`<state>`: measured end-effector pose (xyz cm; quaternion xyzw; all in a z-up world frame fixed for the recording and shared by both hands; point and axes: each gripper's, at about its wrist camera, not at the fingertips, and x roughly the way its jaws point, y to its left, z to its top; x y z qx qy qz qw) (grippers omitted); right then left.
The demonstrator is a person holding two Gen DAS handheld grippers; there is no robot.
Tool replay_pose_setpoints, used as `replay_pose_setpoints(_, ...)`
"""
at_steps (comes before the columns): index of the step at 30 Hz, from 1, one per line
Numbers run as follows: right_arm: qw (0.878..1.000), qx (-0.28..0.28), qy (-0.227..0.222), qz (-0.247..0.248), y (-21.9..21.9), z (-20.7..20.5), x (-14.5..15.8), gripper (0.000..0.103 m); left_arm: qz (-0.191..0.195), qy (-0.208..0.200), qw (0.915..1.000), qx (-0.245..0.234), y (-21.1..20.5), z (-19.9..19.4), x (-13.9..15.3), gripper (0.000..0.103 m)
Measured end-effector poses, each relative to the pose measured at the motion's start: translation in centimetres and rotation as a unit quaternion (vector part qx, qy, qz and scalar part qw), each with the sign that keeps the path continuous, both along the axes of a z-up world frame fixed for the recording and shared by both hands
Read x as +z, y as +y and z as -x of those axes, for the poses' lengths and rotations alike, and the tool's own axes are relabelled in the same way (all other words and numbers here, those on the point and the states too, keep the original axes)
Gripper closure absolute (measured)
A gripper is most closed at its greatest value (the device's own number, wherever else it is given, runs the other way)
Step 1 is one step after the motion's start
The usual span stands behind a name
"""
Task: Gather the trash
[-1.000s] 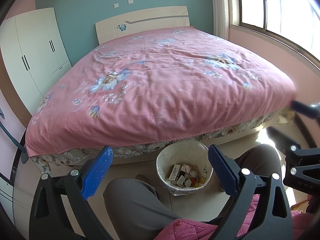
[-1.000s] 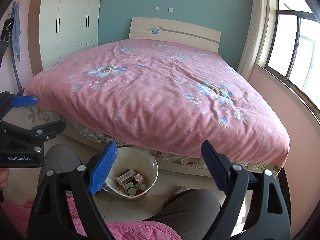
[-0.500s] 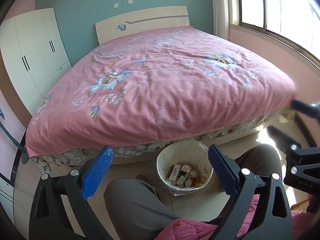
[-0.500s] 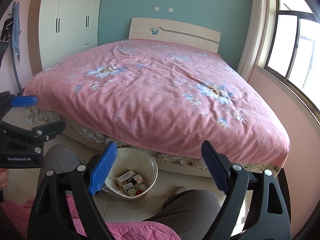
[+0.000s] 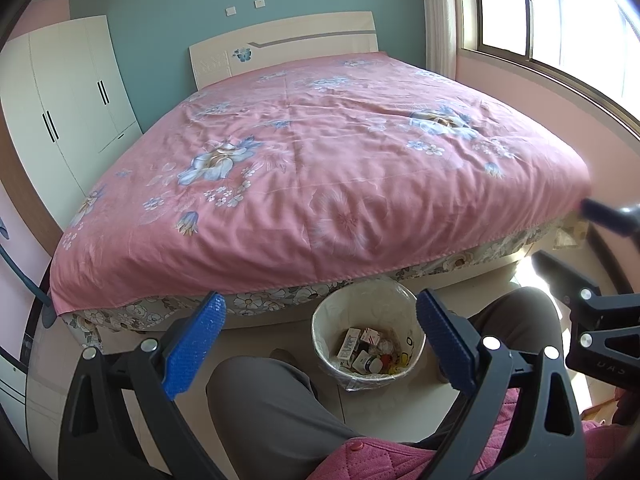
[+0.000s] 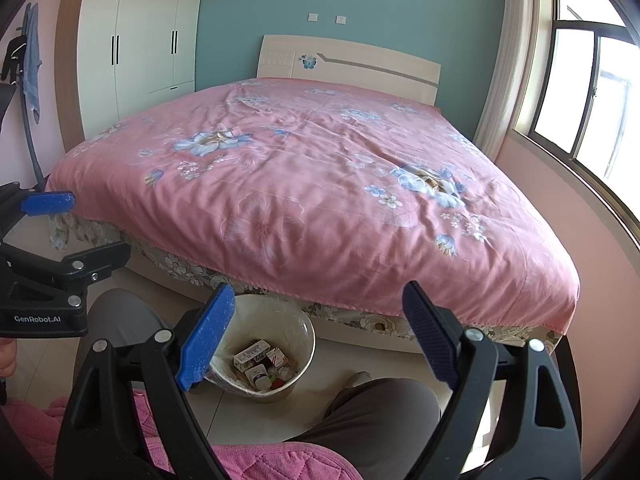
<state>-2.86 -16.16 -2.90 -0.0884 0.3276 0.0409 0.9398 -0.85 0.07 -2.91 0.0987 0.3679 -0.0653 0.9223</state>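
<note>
A white lined trash bin (image 5: 362, 308) stands on the floor at the foot of the bed, between the person's knees. It holds several small boxes and bottles (image 5: 366, 350). It also shows in the right wrist view (image 6: 280, 316), with the trash (image 6: 262, 360) inside. My left gripper (image 5: 318, 342) is open and empty, held above the knees short of the bin. My right gripper (image 6: 316, 332) is open and empty, beside the left one. The left gripper shows at the left edge of the right wrist view (image 6: 56, 232).
A large bed with a pink floral cover (image 5: 320, 168) fills the middle of the room. A white wardrobe (image 5: 64, 112) stands at the left. A window (image 6: 592, 92) is at the right. The person's grey-trousered legs (image 5: 272, 412) and pink jacket (image 6: 256, 462) are below the grippers.
</note>
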Motion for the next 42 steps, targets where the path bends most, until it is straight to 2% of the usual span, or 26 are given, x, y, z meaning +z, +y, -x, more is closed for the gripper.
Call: replay_pose_setpoints(42,1.000,-0.002,0.003,-0.003,0.04,0.02,-0.29,0.018,0.001,0.001,1.0000,0.002,0.25,-0.01,-0.21,0.005)
